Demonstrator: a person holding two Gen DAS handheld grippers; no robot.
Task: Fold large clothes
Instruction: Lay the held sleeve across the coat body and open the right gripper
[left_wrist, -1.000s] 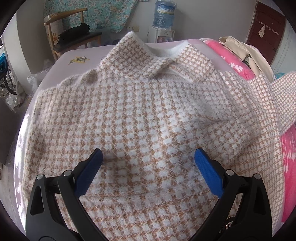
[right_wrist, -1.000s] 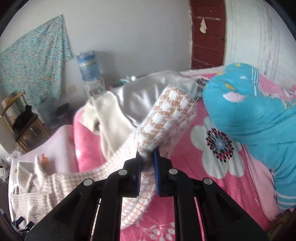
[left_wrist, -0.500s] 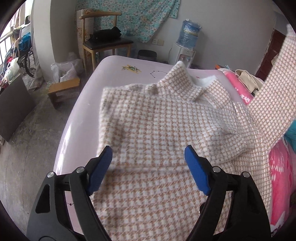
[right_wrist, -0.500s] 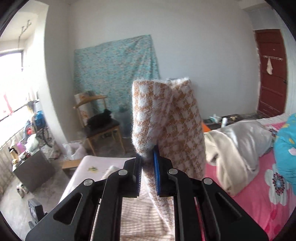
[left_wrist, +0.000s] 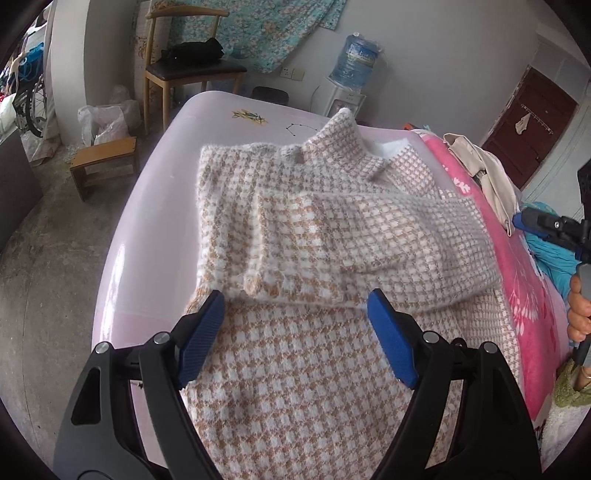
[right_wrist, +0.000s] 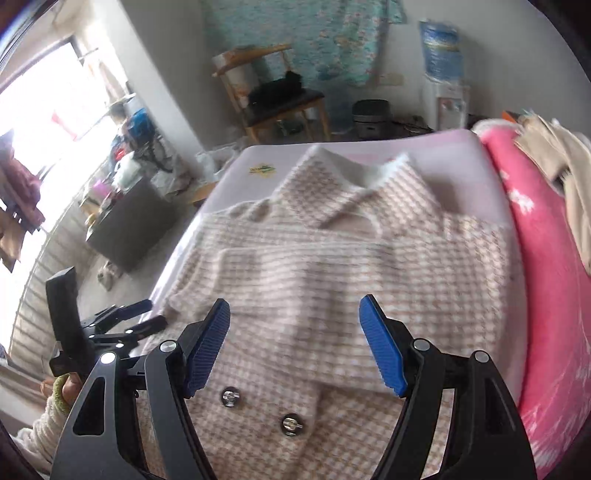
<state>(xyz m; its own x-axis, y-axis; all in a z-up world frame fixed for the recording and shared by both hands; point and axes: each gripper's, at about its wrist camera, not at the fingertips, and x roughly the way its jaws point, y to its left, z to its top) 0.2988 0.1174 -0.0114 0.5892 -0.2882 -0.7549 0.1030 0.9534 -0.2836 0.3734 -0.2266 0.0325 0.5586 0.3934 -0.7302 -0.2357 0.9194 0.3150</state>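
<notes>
The coat (left_wrist: 295, 387), a tan-and-white checked one, lies flat on the bed (left_wrist: 155, 206), collar (left_wrist: 343, 147) toward the far end, a sleeve (left_wrist: 369, 243) folded across its chest. The left gripper (left_wrist: 295, 339) hovers over the coat's lower body just below the sleeve cuff, blue pads (left_wrist: 201, 336) spread wide with nothing between them. The right gripper (right_wrist: 295, 343) has just been opening; its jaws now stand wide over the folded sleeve, gripping nothing, two metal buttons (right_wrist: 291, 422) on the coat front just below. A pink blanket (right_wrist: 546, 295) lies beside the coat.
</notes>
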